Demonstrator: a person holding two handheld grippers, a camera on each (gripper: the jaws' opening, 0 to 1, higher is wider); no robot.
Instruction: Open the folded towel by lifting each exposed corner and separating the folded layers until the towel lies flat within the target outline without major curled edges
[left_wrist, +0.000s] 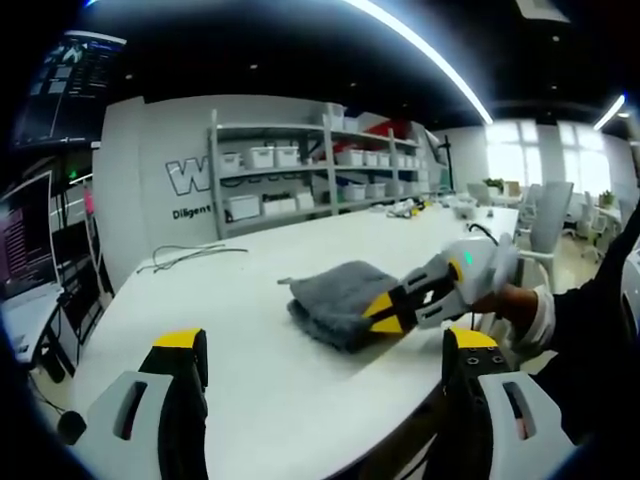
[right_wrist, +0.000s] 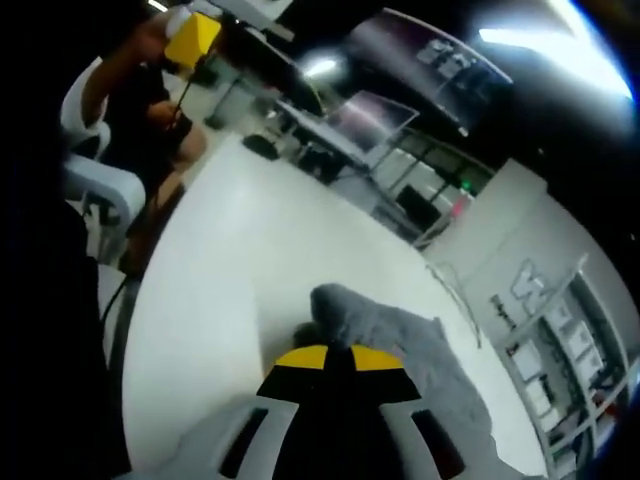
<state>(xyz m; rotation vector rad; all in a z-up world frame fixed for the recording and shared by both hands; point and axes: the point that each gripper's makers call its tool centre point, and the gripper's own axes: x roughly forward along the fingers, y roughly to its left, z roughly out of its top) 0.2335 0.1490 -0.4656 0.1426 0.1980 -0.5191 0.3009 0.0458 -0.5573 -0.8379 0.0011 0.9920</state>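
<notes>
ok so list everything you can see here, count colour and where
folded grey terry towel: one, grey, on the white table, still folded
white table: one, white, long, running toward the shelves
thin cable: one, grey, lying on the table's far left part
metal shelving unit: one, grey, against the far wall, holding white bins
white storage bins: several, white, on the shelves
monitor: one, lit, left of the table
white chair: one, white, at the far right of the table
left tool: one, grey with yellow tips, jaws apart, short of the towel
right tool: one, grey with yellow-black tips, jaws together at the towel's near edge
</notes>
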